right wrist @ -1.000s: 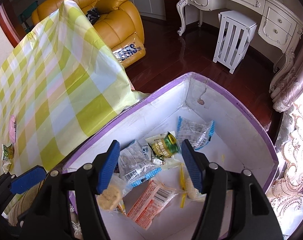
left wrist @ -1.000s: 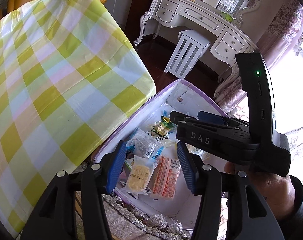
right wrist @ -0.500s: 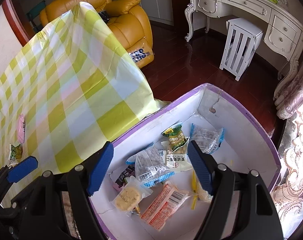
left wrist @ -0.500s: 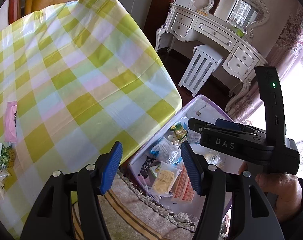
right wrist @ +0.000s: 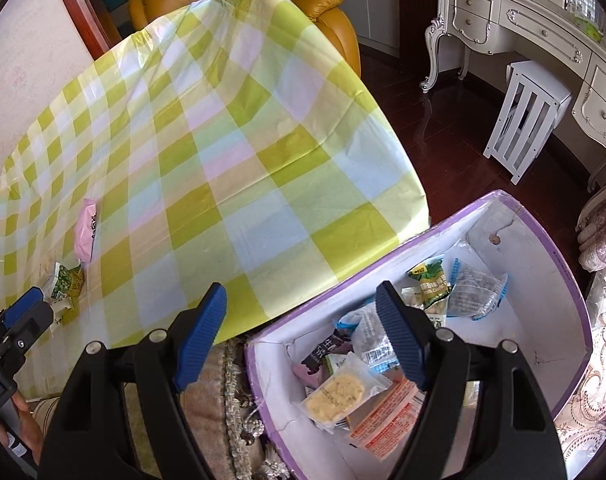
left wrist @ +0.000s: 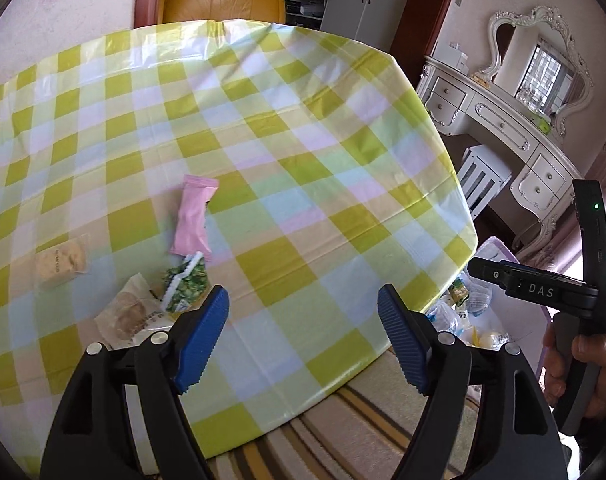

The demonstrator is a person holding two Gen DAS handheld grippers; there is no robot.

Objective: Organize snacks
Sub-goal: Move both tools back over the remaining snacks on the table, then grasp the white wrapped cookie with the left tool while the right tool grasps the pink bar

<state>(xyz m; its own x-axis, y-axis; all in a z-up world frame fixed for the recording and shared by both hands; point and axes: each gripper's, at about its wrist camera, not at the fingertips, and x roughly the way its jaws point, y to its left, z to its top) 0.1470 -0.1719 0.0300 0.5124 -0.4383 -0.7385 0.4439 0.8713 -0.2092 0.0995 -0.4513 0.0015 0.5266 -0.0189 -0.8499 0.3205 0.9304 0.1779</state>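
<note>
The pink packet [left wrist: 194, 216] lies on the worktop [left wrist: 303, 128] near its left edge, long axis running away from the left gripper [left wrist: 303, 330], whose fingers have just opened, nothing between. Green packet [left wrist: 185, 280] probably touches it. Right gripper [right wrist: 301, 330], apart and empty, hangs over the box [right wrist: 559, 248].

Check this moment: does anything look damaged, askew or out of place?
Yes. The purple-rimmed box shows cracks in its white inner wall near the front corner, and its packets lie heaped at random. On the checked tablecloth, a pink packet, a green packet and two pale ones remain loose.
</note>
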